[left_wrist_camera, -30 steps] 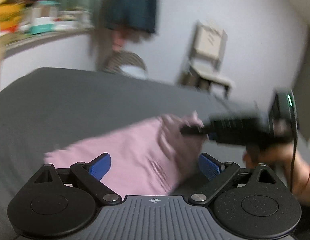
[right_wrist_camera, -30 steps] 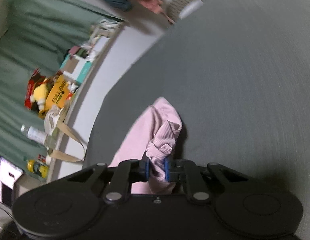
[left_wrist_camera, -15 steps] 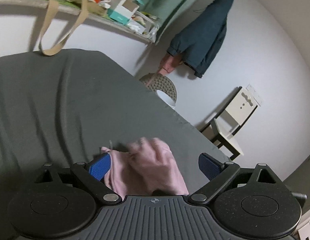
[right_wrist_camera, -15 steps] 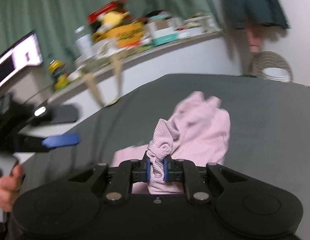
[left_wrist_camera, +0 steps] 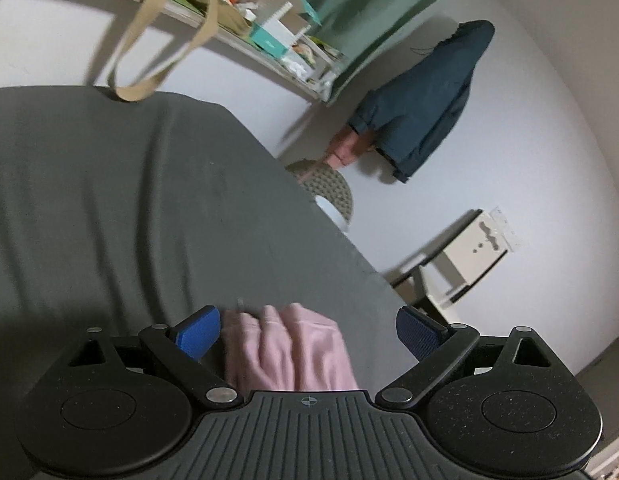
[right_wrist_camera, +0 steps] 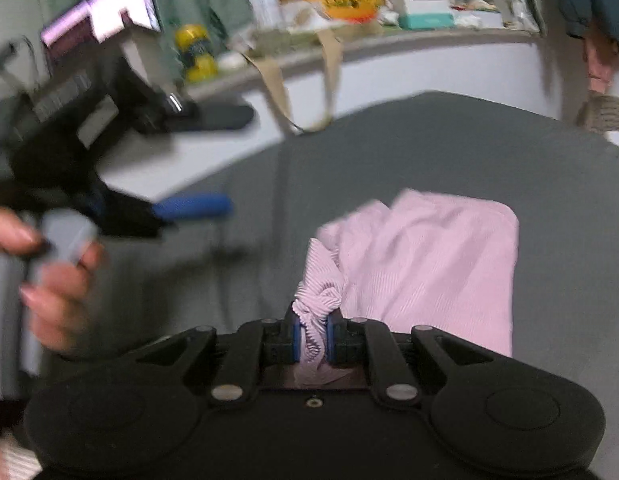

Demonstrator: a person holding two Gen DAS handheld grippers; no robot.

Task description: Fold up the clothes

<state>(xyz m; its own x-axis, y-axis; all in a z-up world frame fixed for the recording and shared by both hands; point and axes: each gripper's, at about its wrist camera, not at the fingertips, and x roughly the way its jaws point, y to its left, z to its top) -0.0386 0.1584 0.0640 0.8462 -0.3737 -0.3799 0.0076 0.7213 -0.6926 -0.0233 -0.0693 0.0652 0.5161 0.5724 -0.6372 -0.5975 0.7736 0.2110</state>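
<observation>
my right gripper (right_wrist_camera: 310, 338) is clamped on a bunched fold of the pink garment (right_wrist_camera: 433, 264); my left gripper (left_wrist_camera: 307, 332) hangs spread apart above the grey bed (left_wrist_camera: 109, 208).

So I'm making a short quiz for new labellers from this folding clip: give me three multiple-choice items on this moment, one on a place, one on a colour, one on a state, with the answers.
1. Where does the pink garment lie?
A. on the dark grey bed cover
B. on the chair
C. on the shelf

2. What colour are the pads of the left tool?
A. red
B. blue
C. white

3. What is the right tool doing?
A. open above the cloth
B. shut on nothing
C. shut on a bunched part of the garment

Answers: 1 A, the cloth is spread on the grey cover in both views. 2 B, both pads show blue. 3 C, ribbed pink fabric is pinched between its closed pads, while the left tool stands wide open with the cloth below it.
</observation>
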